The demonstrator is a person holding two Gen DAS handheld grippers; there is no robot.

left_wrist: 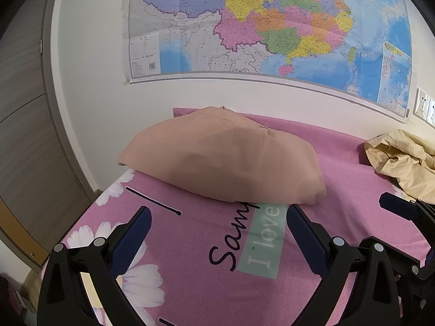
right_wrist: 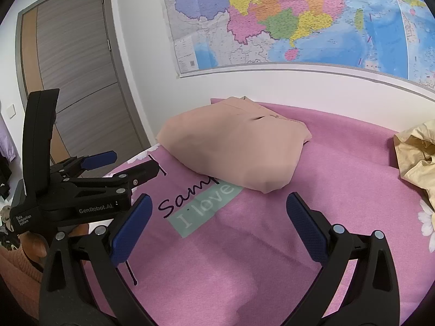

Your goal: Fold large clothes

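A peach-pink garment (left_wrist: 225,157) (right_wrist: 236,146) lies folded into a compact bundle on the pink bed sheet (left_wrist: 206,271) (right_wrist: 244,258), close to the wall. My left gripper (left_wrist: 218,216) hangs open just short of the bundle's near edge, nothing between its blue pads. My right gripper (right_wrist: 218,203) is open too, a little back from the bundle's near corner. The left gripper (right_wrist: 130,163) shows at the left of the right wrist view, and a blue finger (left_wrist: 394,203) of the right gripper pokes in at the right edge of the left wrist view.
A crumpled beige-yellow garment (left_wrist: 405,160) (right_wrist: 416,154) lies in a heap at the right on the bed. A large map (left_wrist: 272,27) (right_wrist: 299,19) hangs on the white wall behind. A grey-brown door (right_wrist: 76,73) stands left. The sheet bears daisies and printed words.
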